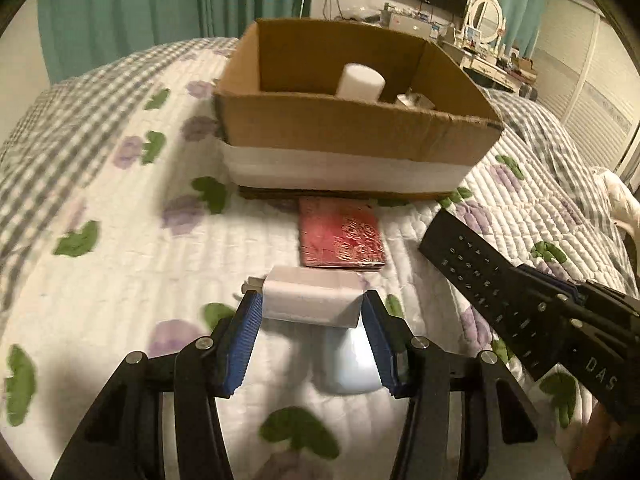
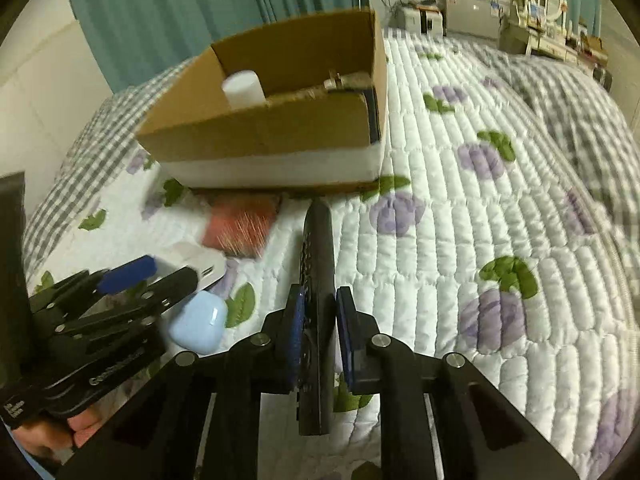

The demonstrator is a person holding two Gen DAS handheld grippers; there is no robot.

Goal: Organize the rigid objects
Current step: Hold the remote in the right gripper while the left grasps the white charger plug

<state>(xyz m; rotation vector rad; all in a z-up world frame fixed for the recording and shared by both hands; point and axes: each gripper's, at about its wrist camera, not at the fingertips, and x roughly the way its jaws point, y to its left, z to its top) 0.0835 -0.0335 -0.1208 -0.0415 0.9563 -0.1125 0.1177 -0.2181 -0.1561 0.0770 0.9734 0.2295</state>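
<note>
Bed quilt point(image 1: 120, 240): white, quilted, printed with purple flowers and green leaves; it carries everything below.
Cardboard box point(image 1: 352, 128): open-topped, at the far side of the work area, a white band round its base; inside stand a white cylinder point(image 1: 360, 82) and a metallic item too blurred to name.
Red booklet point(image 1: 340, 236): flat on the quilt just in front of the box, not gripped.
Black remote point(image 2: 316, 280): long and slim, on edge, its far tip pointing at the box; it looks lifted clear of the quilt.
White charger point(image 1: 312, 300): a blocky plug adapter, prongs to the left, raised above the quilt.
Pale blue earbud case point(image 2: 198, 326): lying on the quilt under and just behind the charger, untouched.
Right gripper point(image 2: 318, 332): clenched on the remote, both blue pads pressed against its flat sides.
Left gripper point(image 1: 312, 320): clamped on the charger, one pad at each end.
Step in hand: both picks appear made; the carry to the box is the likely stage.
Next move calls for: raising each item over the near wall, then letting go inside, clear of the white cylinder; the two arms should approach apart, so they do not collide.
</note>
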